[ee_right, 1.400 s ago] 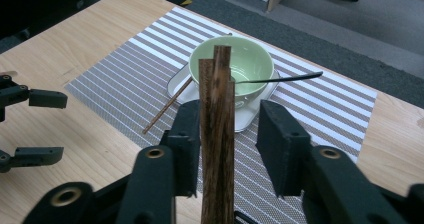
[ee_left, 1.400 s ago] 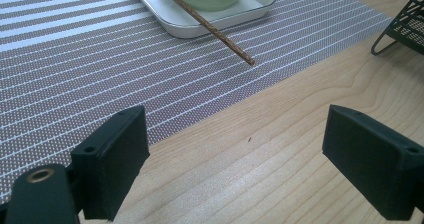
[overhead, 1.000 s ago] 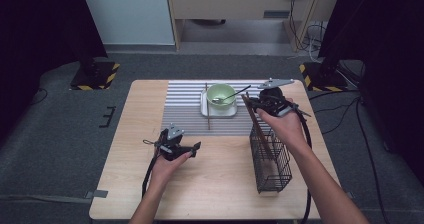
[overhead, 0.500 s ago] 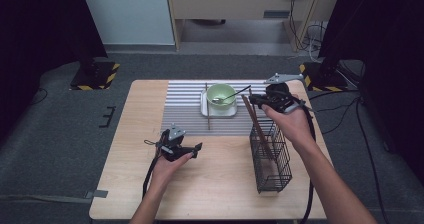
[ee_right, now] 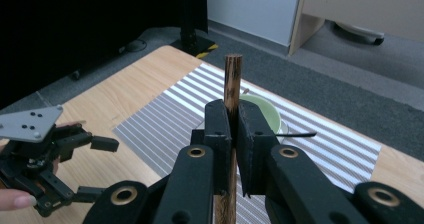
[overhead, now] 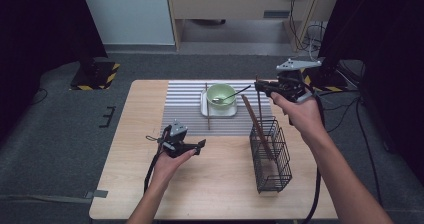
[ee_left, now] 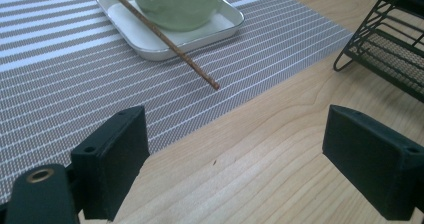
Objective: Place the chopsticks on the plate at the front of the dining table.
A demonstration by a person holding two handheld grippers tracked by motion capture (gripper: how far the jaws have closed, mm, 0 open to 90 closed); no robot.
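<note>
Lifted right tongs [overhead: 261, 87] clamp chopstick [overhead: 259, 104] above wire basket [overhead: 271, 156] near bowl [overhead: 220, 94].

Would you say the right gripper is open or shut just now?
Shut: in the right gripper view the right gripper has both jaws pressed against a wooden chopstick.

The right claw [ee_right: 233, 149] pinches an upright brown chopstick [ee_right: 232, 84] above the striped mat [ee_right: 170, 119] and green bowl [ee_right: 262, 109]
</note>
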